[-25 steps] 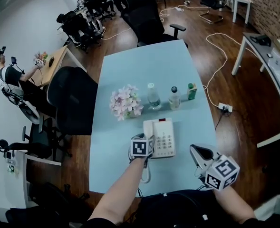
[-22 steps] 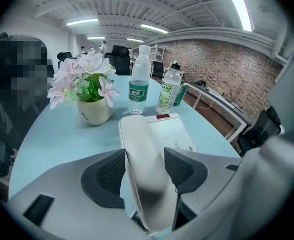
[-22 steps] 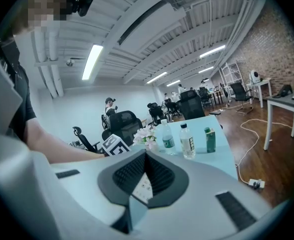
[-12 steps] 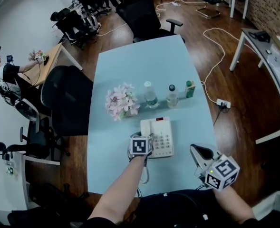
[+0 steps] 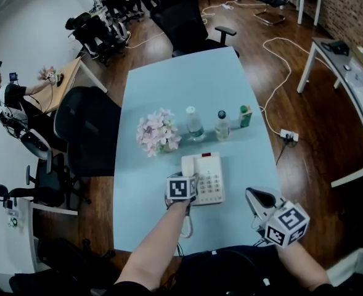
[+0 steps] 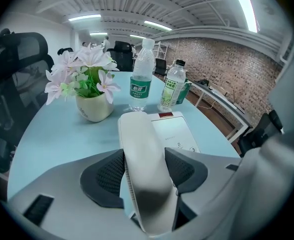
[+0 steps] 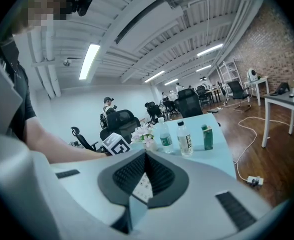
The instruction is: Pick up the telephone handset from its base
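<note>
A white telephone base (image 5: 211,177) with a keypad sits on the light blue table (image 5: 187,85) just ahead of me. Its white handset (image 5: 189,164) lies along the base's left side. In the left gripper view the handset (image 6: 143,159) runs between both dark pads, which press on its sides. My left gripper (image 5: 188,177) is shut on the near end of the handset. My right gripper (image 5: 259,197) hangs over the table's near right corner, apart from the phone. Its pads (image 7: 132,174) meet at the tips with nothing held.
Behind the phone stand a pot of pink flowers (image 5: 158,134), two water bottles (image 5: 195,125) (image 5: 222,126) and a green carton (image 5: 246,116). A coiled cord (image 5: 186,224) hangs at the near table edge. A black office chair (image 5: 89,128) stands at the table's left.
The head view shifted slightly a second ago. The left gripper stays at the handset and the right gripper has barely moved.
</note>
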The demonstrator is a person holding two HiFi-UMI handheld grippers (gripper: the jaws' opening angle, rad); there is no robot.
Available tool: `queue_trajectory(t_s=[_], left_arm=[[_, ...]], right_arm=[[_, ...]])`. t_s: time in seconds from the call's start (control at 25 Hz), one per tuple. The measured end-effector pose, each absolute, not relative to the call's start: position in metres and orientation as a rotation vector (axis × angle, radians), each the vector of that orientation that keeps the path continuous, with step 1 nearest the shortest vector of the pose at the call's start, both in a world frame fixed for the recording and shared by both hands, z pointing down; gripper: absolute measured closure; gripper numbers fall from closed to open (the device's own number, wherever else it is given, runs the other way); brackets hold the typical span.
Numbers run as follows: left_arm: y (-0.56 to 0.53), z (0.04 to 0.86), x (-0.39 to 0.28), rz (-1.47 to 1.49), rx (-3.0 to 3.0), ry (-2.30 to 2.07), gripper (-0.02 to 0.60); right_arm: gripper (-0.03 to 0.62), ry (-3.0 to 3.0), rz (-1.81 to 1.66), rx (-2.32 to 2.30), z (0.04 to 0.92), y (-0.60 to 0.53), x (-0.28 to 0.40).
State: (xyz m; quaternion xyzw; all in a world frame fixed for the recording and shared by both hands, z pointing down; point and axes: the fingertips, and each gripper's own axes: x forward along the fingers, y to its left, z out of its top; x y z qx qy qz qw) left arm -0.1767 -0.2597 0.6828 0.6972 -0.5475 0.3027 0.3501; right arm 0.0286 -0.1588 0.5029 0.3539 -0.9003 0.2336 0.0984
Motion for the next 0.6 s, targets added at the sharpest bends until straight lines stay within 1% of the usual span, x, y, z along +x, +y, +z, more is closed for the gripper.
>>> queue_trajectory(t_s=[0.36,0.6], left_arm=[[-0.25,0.671,-0.169,0.811,1.841,-1.417,0.344],[-0.246,0.643,-0.173,0.761,1.887,-1.464,0.348]], right_arm=[[0.576,-2.67,0.672,1.085,0.5,-0.148,0.041],[0.576,-2.682,0.649,1.095,0.495,-0.138,0.046]])
